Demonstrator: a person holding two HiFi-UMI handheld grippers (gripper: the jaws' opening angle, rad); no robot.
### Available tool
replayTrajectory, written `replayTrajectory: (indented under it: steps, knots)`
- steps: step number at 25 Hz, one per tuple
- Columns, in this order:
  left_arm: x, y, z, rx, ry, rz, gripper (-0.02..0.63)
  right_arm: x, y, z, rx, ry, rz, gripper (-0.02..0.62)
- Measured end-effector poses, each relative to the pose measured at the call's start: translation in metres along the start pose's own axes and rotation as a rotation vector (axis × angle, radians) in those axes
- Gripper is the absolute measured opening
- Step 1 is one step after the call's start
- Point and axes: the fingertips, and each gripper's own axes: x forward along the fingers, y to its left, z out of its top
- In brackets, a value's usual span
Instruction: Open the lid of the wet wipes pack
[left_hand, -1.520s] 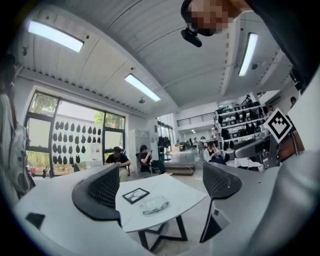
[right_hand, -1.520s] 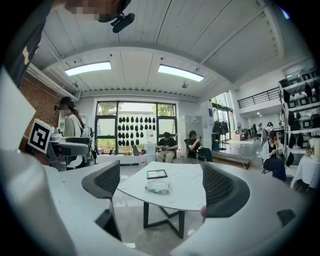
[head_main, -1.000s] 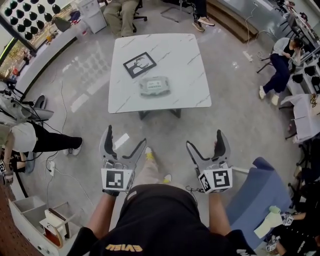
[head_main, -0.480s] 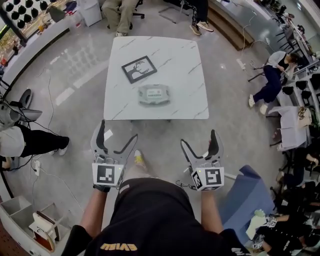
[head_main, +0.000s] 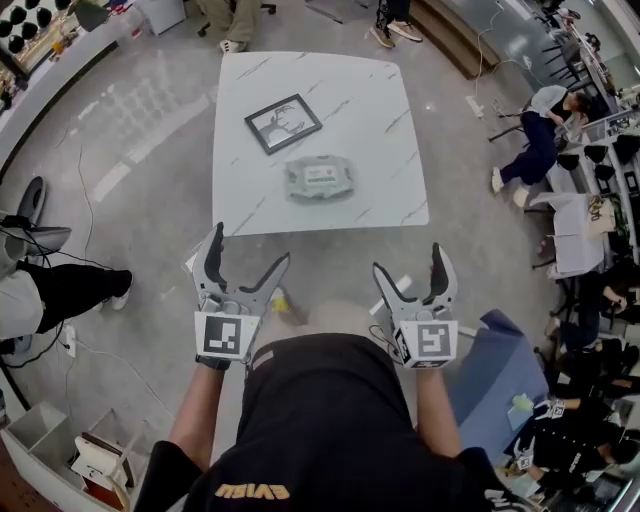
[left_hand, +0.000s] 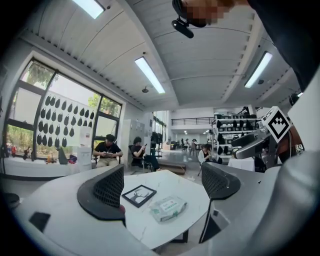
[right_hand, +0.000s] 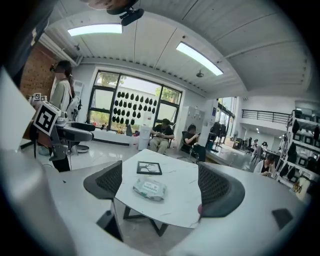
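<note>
The wet wipes pack (head_main: 320, 178) lies flat with its lid down on the white marble table (head_main: 370, 110), near the table's front edge. It also shows as the pale pack (left_hand: 168, 208) in the left gripper view and the pack (right_hand: 149, 189) in the right gripper view. My left gripper (head_main: 248, 252) is open and empty, held over the floor short of the table. My right gripper (head_main: 410, 262) is beside it, its jaws wide but closing slightly, with nothing between them. Both point at the table, well away from the pack.
A black picture frame (head_main: 283, 123) lies on the table behind the pack. A blue chair (head_main: 500, 390) stands at my right. People sit beyond the table (right_hand: 162, 131) and at the room's right side (head_main: 540, 140). Cables and a person's legs (head_main: 60, 285) are at the left.
I have stepped closer to the table; it looks larger and nearer. Both grippers moved forward with me and stayed open and empty.
</note>
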Motion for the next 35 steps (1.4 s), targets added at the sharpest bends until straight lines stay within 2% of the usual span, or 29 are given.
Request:
replayTrajectory:
  steps: [8, 12, 19, 22, 25, 28, 30, 32, 35]
  knots:
    - [0.008, 0.019, -0.012, -0.020, 0.007, -0.018, 0.502, 0.013, -0.009, 0.005, -0.032, 0.015, -0.038, 0.456]
    - [0.013, 0.021, -0.012, -0.032, 0.013, -0.036, 0.495, 0.020, -0.017, 0.017, -0.049, -0.031, -0.063, 0.431]
    - [0.037, 0.023, -0.031, -0.012, 0.042, -0.039, 0.486, 0.054, -0.021, 0.005, -0.087, -0.041, -0.027, 0.398]
    - [0.059, 0.031, -0.047, 0.002, 0.083, -0.026, 0.486, 0.076, -0.024, 0.009, -0.099, -0.094, 0.005, 0.376]
    - [0.076, 0.037, -0.057, -0.007, 0.100, -0.009, 0.486, 0.097, -0.028, -0.006, -0.085, -0.077, 0.017, 0.347]
    - [0.093, 0.042, -0.076, -0.023, 0.124, -0.031, 0.482, 0.118, -0.027, -0.007, -0.081, -0.097, 0.028, 0.328]
    - [0.104, 0.044, -0.094, -0.005, 0.150, -0.052, 0.477, 0.132, -0.022, -0.009, -0.109, -0.097, 0.039, 0.322]
    - [0.113, 0.045, -0.111, 0.036, 0.186, -0.075, 0.472, 0.143, -0.016, -0.019, -0.179, -0.053, 0.063, 0.319]
    - [0.130, 0.043, -0.128, 0.045, 0.212, -0.088, 0.466, 0.157, -0.011, -0.037, -0.247, 0.007, 0.093, 0.310]
